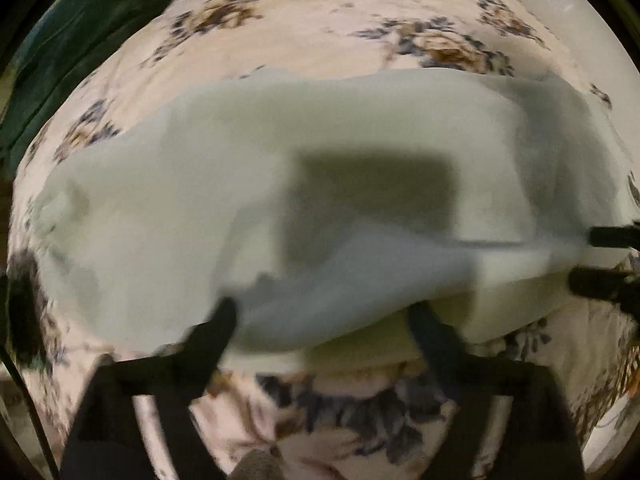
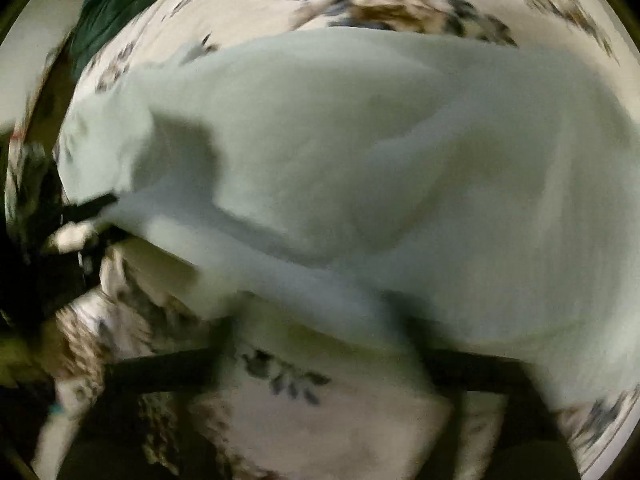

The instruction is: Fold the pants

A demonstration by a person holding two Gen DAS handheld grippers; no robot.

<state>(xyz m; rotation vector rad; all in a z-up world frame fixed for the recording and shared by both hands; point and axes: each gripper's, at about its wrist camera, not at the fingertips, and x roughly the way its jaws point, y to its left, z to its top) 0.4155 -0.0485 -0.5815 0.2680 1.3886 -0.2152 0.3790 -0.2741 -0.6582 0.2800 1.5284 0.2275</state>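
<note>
Both claws stand apart with nothing clamped: in the left wrist view the left claw has its two dark fingers spread over the near hem of the pale pants, and in the right wrist view the right claw is likewise spread, with the cloth's edge lying across the gap but, as far as the blur allows, not pinched. The pants lie in a broad pale slab across the middle of the flowered bed, with a doubled flap along the near edge that looks freshly laid over; a dark green cloth sits well apart at the far left corner. My worry is that this flap is loose and puffed rather than pressed flat, so it may slide or spring open once nothing bears on it. A fingertip lifting away could also snag the hem and drag the top layer askew, spoiling the alignment of the edges. The bed is soft, which I judge will let the layers creep when the next fold is taken. Heavy blur in both views hides whether the leg ends are squared, so a crooked fold could go unnoticed and compound with each later fold.
</note>
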